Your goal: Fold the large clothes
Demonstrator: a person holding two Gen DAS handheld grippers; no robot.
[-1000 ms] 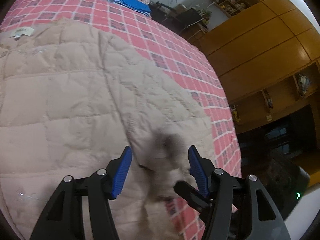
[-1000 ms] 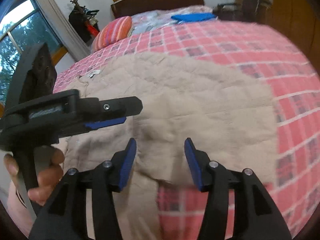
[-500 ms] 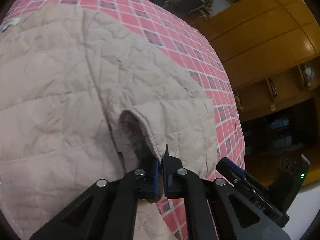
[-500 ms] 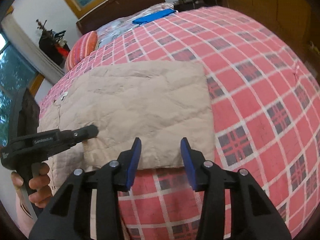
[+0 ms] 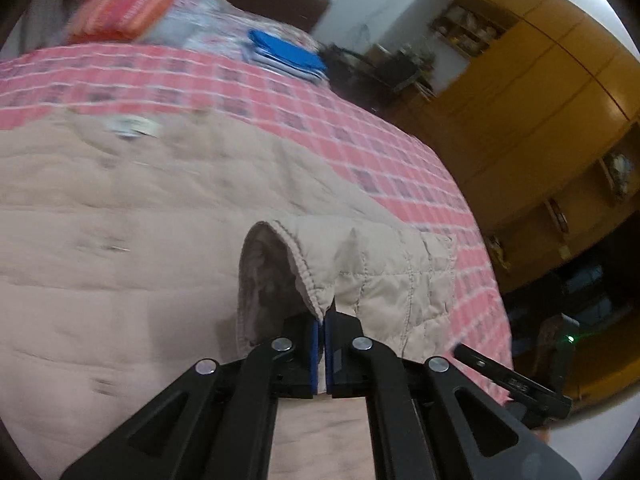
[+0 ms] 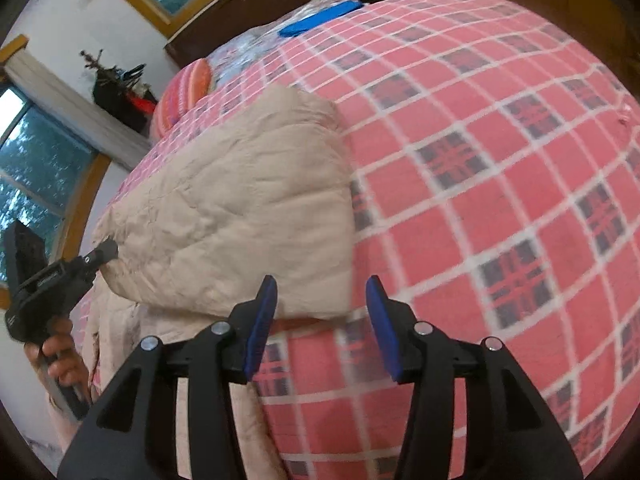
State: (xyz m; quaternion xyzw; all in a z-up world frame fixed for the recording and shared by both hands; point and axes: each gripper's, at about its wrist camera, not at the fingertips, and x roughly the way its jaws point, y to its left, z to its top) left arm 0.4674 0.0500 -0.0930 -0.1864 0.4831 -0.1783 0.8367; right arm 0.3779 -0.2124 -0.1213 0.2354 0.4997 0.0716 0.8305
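- Right now, a big beige quilted coat (image 5: 120, 240) lies flat on the bed (image 6: 500, 200), which has a pink checked sheet.
- The left gripper (image 5: 322, 320) is pinched tight on the coat's sleeve cuff (image 5: 308, 280), and the cuff is lifted a little off the coat.
- In the right view, the left gripper (image 6: 106, 250) bites the near left corner of the folded coat part, and a hand (image 6: 60, 360) holds its handle.
- The right gripper (image 6: 320, 320) has its blue fingers (image 6: 262, 320) wide apart with nothing between them. It hangs over the coat's near edge, where the coat meets the sheet.
- Past the coat, at the far end of the bed, sit a striped orange pillow (image 5: 124, 8) and some folded blue cloth (image 5: 288, 54).
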